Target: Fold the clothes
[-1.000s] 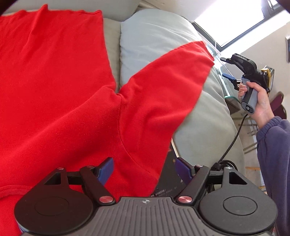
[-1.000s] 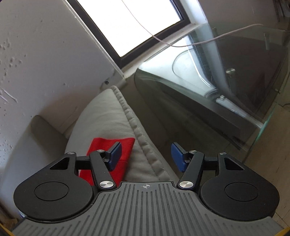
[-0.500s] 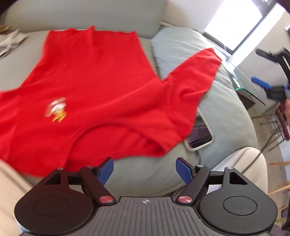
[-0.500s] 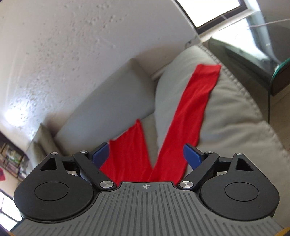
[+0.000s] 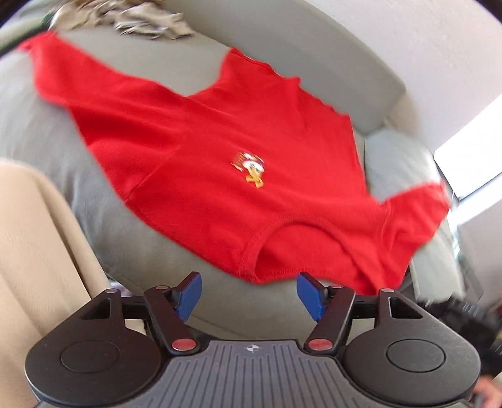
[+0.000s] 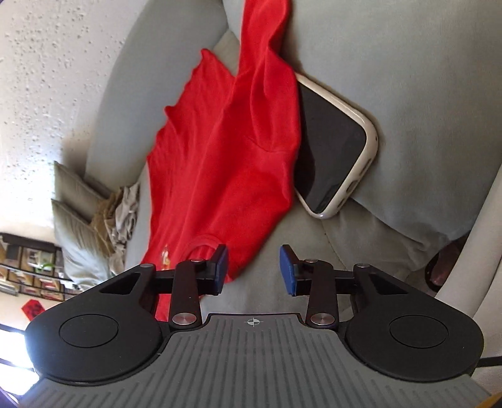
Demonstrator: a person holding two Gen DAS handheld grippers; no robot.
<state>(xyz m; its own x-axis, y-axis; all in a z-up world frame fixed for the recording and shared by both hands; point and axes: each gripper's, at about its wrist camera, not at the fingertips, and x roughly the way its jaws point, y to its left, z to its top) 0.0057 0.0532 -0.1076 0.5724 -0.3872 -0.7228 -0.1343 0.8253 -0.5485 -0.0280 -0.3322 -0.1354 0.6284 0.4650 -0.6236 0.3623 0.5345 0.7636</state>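
A red T-shirt point(image 5: 238, 175) lies spread front-up across the grey sofa point(image 5: 131, 238), its neckline nearest the left wrist camera and its hem toward the backrest; a small yellow-and-white emblem point(image 5: 251, 168) sits on the chest; one sleeve reaches to the upper left, the other drapes to the right over a paler cushion point(image 5: 395, 157) (this view is blurred, so fine folds cannot be made out). The left gripper point(image 5: 248, 296) hangs just in front of the collar with its blue pads wide apart and nothing between them; it does not touch the cloth. A beige cushion point(image 5: 34, 251) fills the lower left, and a crumpled heap of grey-tan cloth point(image 5: 131, 18) lies at the top edge beyond the shirt.

From the right wrist camera the same shirt point(image 6: 219, 150) runs away from the lens, its sleeve bunched and overlapping the edge of a phone point(image 6: 332, 150) in a white case, screen dark, resting on the seat beside it; the right gripper point(image 6: 253, 266) stands open, empty, its left pad over the shirt's shoulder edge and its right pad over bare upholstery; whether that pad touches the fabric cannot be told.
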